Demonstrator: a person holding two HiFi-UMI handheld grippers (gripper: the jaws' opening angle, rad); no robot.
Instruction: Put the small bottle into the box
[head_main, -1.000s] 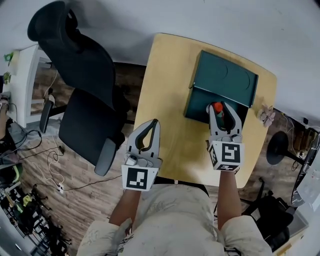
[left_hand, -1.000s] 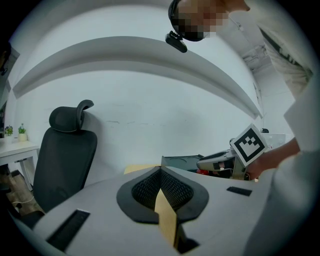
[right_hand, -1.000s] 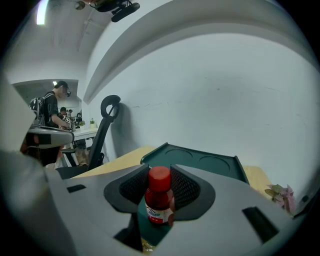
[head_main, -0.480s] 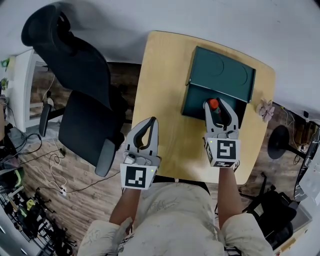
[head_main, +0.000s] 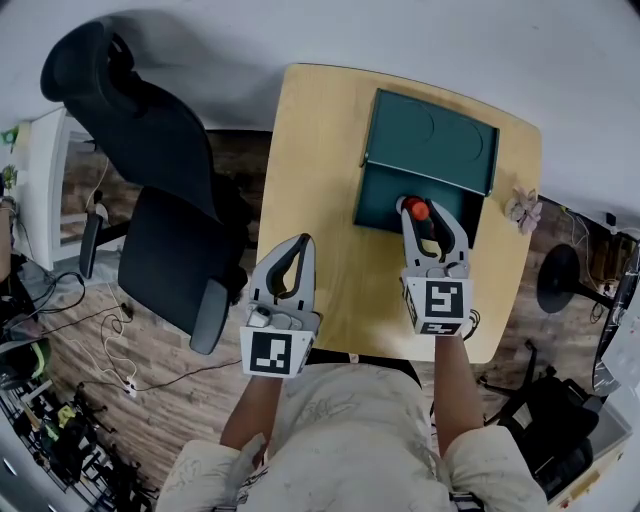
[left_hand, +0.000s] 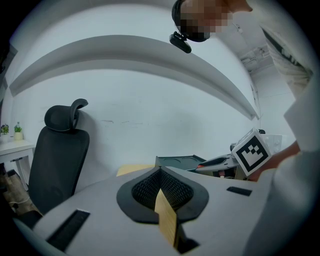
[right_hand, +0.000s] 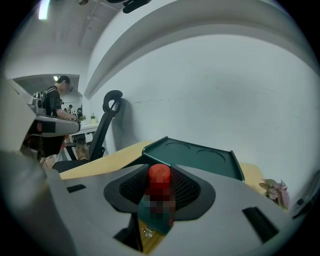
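Fingers (right_hand: 220, 200) of the right gripper (head_main: 427, 220) clench the red-capped small bottle (head_main: 415, 210), holding it over the open compartment of the dark green box (head_main: 372, 205). The box's lid (head_main: 430, 140) is thrown back toward 12 o'clock. The box sits at about 1 o'clock on the wooden table (head_main: 310, 180). By the table's 7 o'clock corner, the left gripper (head_main: 300, 250) has its fingers pressed together on nothing. A black office chair (head_main: 165, 210) stands off the table at 9 o'clock.
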